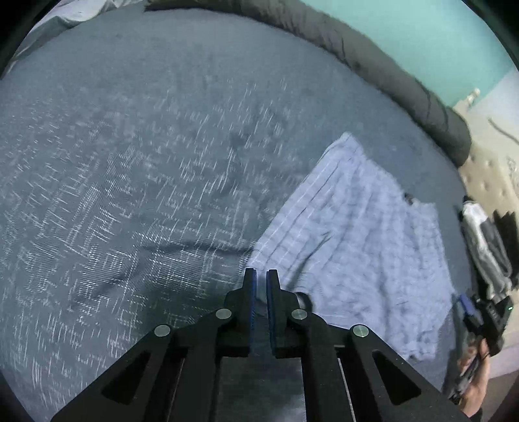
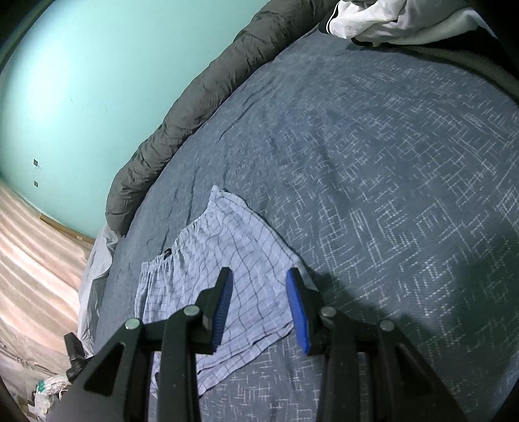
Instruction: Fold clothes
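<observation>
Checked light-blue shorts [image 2: 223, 259] lie flat on bed [image 2: 389, 162], near its edge, waistband toward floor side. Bed cover dark blue with white line pattern. Left tongs [image 1: 261, 276] nearly closed, narrow gap between blue pads, nothing between them; they hover over cover just beside shorts' corner. Right tongs [image 2: 259, 276] spread wide open above shorts, empty. Grey rolled duvet [image 2: 194, 97] along far bed edge. Pile of white clothes [image 2: 373, 19] at bed's far corner.

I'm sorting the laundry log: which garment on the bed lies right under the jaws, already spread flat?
The light blue checked shorts, spread flat on the dark patterned bedspread. The white and black clothes sit crumpled in a pile at the far edge.
</observation>
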